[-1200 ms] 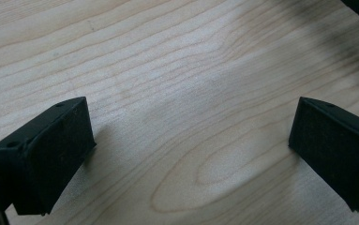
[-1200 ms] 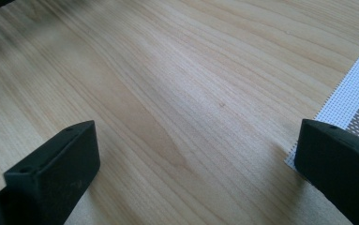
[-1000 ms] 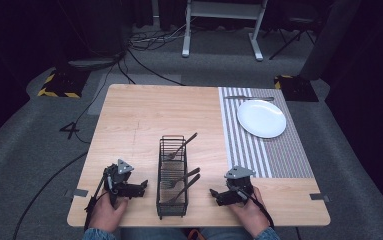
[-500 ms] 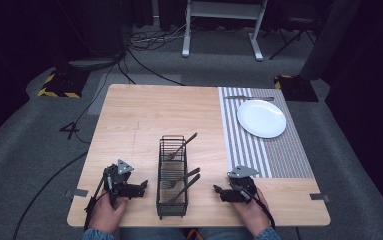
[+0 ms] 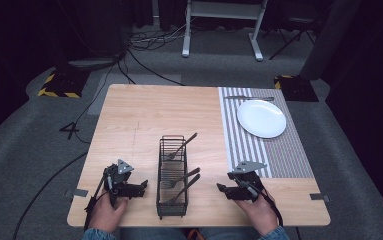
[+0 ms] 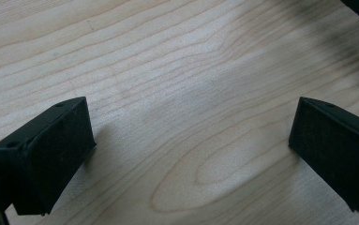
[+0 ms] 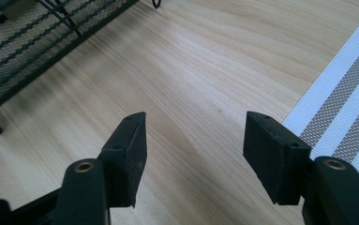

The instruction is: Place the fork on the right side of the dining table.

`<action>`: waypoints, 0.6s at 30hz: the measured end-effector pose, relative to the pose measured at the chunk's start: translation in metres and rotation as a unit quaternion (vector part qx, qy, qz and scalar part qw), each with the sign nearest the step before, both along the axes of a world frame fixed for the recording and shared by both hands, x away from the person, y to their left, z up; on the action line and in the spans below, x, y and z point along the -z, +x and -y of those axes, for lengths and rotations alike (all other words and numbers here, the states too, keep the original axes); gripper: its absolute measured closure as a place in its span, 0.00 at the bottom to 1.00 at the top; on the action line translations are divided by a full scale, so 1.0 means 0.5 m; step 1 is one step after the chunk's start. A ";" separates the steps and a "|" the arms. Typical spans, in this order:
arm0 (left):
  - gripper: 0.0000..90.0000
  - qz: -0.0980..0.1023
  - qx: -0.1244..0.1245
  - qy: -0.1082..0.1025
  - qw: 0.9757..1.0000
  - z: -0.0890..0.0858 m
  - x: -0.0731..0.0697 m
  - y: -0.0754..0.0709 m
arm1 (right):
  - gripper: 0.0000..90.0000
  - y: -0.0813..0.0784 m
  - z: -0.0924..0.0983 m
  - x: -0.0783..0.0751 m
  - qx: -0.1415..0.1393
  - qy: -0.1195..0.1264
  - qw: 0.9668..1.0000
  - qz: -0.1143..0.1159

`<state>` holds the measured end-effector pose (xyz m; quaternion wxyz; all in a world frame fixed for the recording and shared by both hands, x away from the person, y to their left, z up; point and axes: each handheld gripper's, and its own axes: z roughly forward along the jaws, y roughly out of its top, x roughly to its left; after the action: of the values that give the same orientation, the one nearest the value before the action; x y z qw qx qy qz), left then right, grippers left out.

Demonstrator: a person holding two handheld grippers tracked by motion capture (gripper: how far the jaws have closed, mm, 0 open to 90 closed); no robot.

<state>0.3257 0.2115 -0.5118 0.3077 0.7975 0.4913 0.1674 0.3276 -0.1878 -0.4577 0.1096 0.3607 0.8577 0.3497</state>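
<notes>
A black wire basket (image 5: 172, 176) sits on the wooden table (image 5: 139, 115) with forks (image 5: 181, 146) in it. The left gripper (image 5: 141, 185) rests just left of it, jaws wide apart — holding nothing. The right gripper (image 5: 221, 189) sits to its right, jaws apart too — empty. A white plate (image 5: 261, 118) lies on the striped mat (image 5: 289, 150), far from both.

High view overhead, forward-down; gripper views close, sharing table (image 5: 144, 115) wood

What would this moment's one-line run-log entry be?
left gripper: open, empty | right gripper: open, empty | wire basket: three forks, between grippers | plate: on striped placemat
</notes>
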 end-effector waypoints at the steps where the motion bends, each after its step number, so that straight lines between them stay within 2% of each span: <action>1: 0.00 0.000 0.001 0.001 1.000 0.000 0.000 0.000 | 0.45 0.000 0.002 -0.007 -0.002 0.002 1.000 -0.003; 6: 0.00 0.001 0.000 0.000 1.000 0.000 0.000 0.000 | 0.46 0.006 0.004 -0.028 -0.011 0.016 1.000 -0.014; 7: 0.00 0.001 0.000 -0.002 1.000 0.000 0.000 -0.001 | 0.46 0.010 0.002 -0.041 -0.015 0.017 1.000 -0.015; 10: 0.00 0.001 -0.001 -0.002 1.000 0.000 0.001 -0.003 | 0.47 0.013 0.000 -0.052 -0.019 0.018 1.000 -0.013; 14: 0.00 0.000 0.001 -0.001 1.000 -0.001 0.000 -0.006 | 0.49 0.020 -0.008 -0.083 -0.029 0.018 0.999 -0.005; 18: 0.00 0.000 0.001 -0.001 1.000 -0.002 0.000 -0.006 | 0.51 0.029 -0.013 -0.110 -0.033 0.029 0.999 -0.004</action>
<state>0.3229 0.2123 -0.5119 0.3084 0.7976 0.4909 0.1665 0.3418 -0.1813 -0.4028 0.0842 0.3369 0.8589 0.3764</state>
